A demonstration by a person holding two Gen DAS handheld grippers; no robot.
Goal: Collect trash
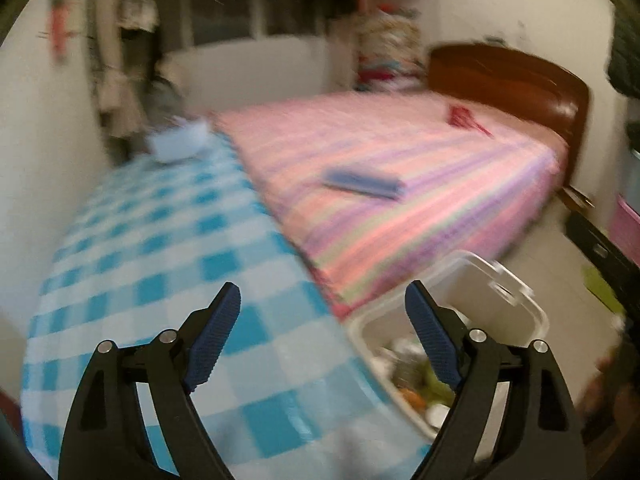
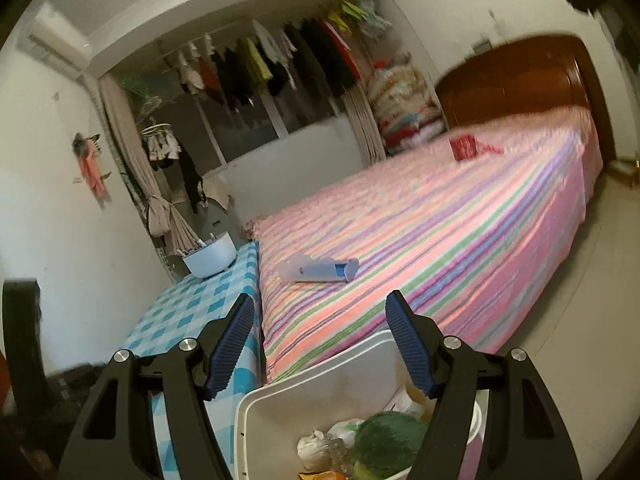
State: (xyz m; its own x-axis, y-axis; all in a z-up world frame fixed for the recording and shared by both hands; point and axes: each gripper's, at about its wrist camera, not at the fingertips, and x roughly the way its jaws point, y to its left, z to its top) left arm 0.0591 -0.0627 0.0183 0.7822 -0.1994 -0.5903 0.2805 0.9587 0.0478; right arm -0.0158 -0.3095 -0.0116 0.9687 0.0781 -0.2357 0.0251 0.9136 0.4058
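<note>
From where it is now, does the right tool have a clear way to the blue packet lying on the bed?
Probably yes. The right tool stands open and empty, and the blue packet lies alone on the striped bed ahead of it. Only the bin sits below, so it must pass over the rim.

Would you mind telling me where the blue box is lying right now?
The blue box lies on the striped bed near its foot, in the middle of the right wrist view, just right of the checked table and beyond the white bin.

Open bin (image 2: 320, 396) wedged between table (image 2: 192, 312), bed (image 2: 440, 248).
</note>
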